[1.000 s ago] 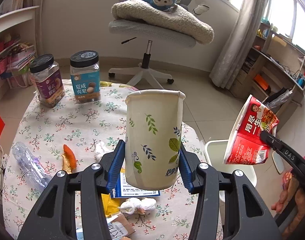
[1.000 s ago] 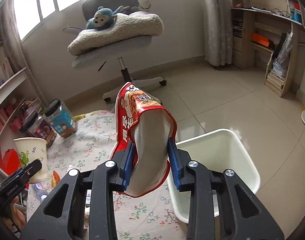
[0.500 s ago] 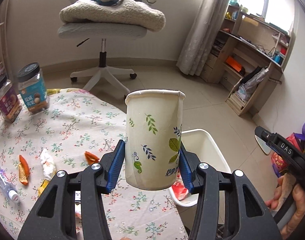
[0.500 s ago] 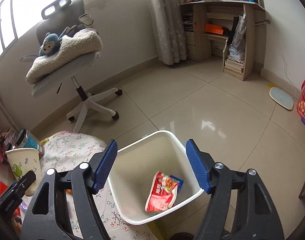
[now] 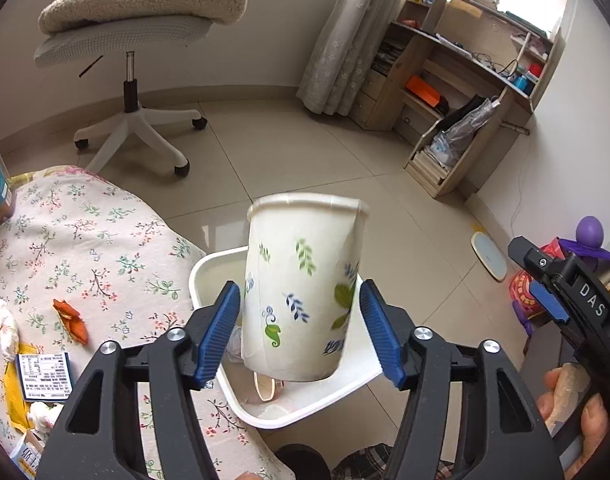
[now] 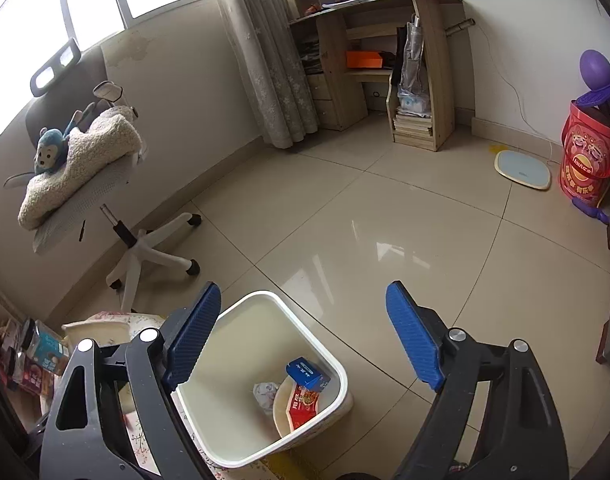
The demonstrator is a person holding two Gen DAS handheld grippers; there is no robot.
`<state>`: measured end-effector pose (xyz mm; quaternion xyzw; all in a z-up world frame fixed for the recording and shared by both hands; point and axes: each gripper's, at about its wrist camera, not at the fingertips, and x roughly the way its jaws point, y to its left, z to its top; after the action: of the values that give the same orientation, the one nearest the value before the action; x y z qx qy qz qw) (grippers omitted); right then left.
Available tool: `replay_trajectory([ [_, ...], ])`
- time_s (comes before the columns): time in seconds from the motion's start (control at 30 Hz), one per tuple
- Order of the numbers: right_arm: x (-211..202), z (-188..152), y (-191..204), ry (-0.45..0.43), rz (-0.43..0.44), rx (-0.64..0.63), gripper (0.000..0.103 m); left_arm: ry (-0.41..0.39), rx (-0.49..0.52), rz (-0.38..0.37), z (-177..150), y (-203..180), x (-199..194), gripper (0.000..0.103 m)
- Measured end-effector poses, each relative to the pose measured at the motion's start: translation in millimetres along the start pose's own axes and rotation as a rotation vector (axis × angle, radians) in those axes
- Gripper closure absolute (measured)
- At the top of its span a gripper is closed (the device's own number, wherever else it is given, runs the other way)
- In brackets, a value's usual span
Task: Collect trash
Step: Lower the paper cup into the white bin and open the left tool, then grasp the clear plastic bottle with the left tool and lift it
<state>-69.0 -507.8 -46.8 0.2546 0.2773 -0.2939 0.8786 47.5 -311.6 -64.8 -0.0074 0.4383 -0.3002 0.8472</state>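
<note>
Low in the left wrist view, the left hand-held gripper [image 5: 301, 334] is opening, its blue pads just clear of the white leaf-printed paper cup [image 5: 303, 292] between them, above the white plastic waste bin [image 5: 325, 398] beside the floral-clothed counter [image 5: 85, 248] edge. The right hand-held gripper [image 6: 303, 340] spreads, empty, over the bin holding a red snack wrapper [image 6: 303, 404] and blue carton [image 6: 307, 374]. Bare tiled floor [image 6: 385, 232] stretches beyond.
</note>
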Motion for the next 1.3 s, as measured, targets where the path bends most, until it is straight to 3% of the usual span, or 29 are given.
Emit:
replay_trajectory([
  [0.17, -4, -1, 4, -0.030, -0.024, -0.021, 0.018, -0.005, -0.003, 0.010, -1, 2, -4, 0.033],
  [0.33, -9, -8, 25, -0.060, -0.034, -0.079, 0.017, -0.050, 0.007, 0.068, 2, 12, -18, 0.030],
  [0.53, -20, -25, 62, -0.128, -0.049, -0.199, 0.008, -0.141, -0.010, 0.182, 5, 35, -45, 0.025],
  [0.87, -31, -57, 125, -0.155, -0.005, -0.330, 0.007, -0.259, -0.042, 0.375, 0, 87, -86, 0.012],
  [1.3, -30, -107, 218, -0.117, 0.078, -0.484, 0.007, -0.216, -0.245, 0.563, -26, 193, -112, 0.010],
])
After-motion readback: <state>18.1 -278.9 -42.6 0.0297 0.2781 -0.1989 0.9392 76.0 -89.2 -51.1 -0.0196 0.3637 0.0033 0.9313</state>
